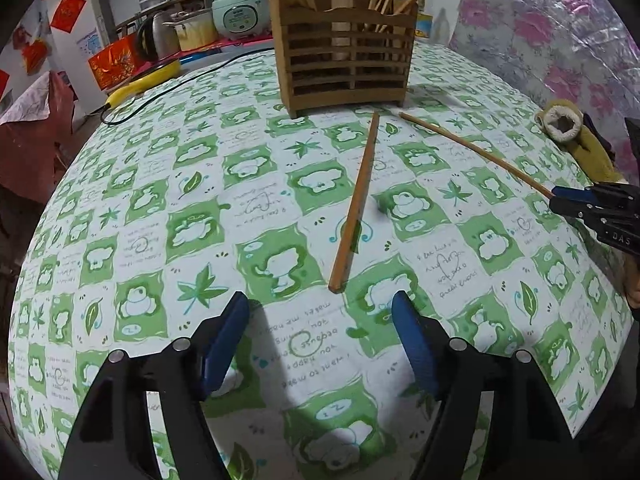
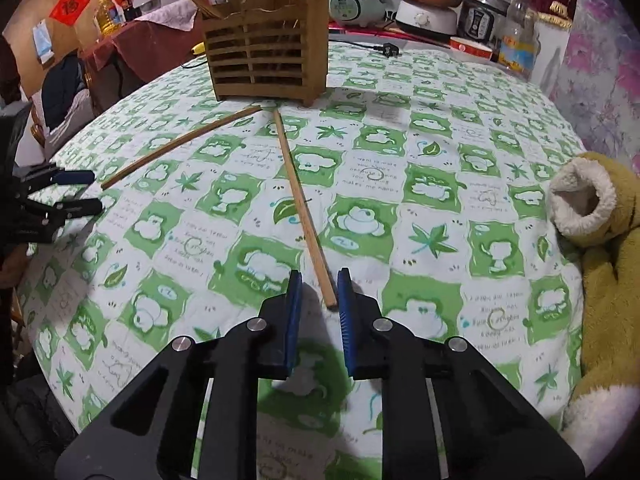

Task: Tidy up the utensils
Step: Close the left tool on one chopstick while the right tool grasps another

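The right gripper (image 2: 319, 280) stands spread around a chopstick's (image 2: 299, 200) near end. Left gripper (image 1: 320, 304) gapes before another chopstick (image 1: 358, 196). Light, stiff, probably slippery: pinch near the thick end.

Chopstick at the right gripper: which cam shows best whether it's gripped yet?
Right wrist. It looks straight down the right gripper, whose blue pads flank the chopstick near end with gaps showing on both sides, so it isn't clamped. The left wrist view shows that chopstick side-on, its near end hidden at the gripper.
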